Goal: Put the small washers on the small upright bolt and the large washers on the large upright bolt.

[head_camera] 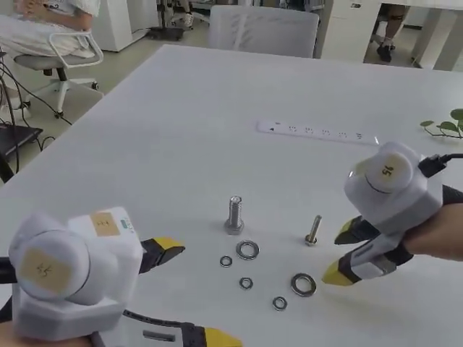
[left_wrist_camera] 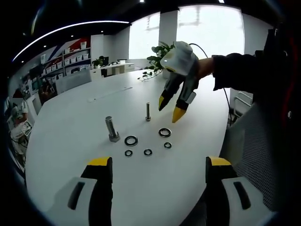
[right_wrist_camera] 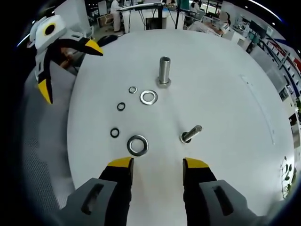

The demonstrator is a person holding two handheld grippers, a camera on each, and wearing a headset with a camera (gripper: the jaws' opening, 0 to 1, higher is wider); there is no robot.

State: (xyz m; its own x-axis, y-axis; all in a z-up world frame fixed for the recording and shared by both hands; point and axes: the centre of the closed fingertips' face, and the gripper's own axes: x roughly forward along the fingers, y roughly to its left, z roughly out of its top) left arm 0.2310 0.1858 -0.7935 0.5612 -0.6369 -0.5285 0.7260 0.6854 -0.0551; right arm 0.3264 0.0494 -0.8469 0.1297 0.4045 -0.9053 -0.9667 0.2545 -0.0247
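We found the scene bright and even, lit from overhead; the white table (head_camera: 181,130) showed a soft sheen but no harsh glare. The large bolt (head_camera: 234,215) cast only a faint, short shadow. In the left gripper view the windows (left_wrist_camera: 211,28) washed out to white. Both gripper views bowed the table's edge strongly, yet the washers (head_camera: 247,250) looked sharp.

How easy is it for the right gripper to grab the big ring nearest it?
Probably yes, fairly easy. The right gripper has its fingers open, and the large washer lies flat on the table just ahead of them with nothing between. The small bolt stands off to one side.
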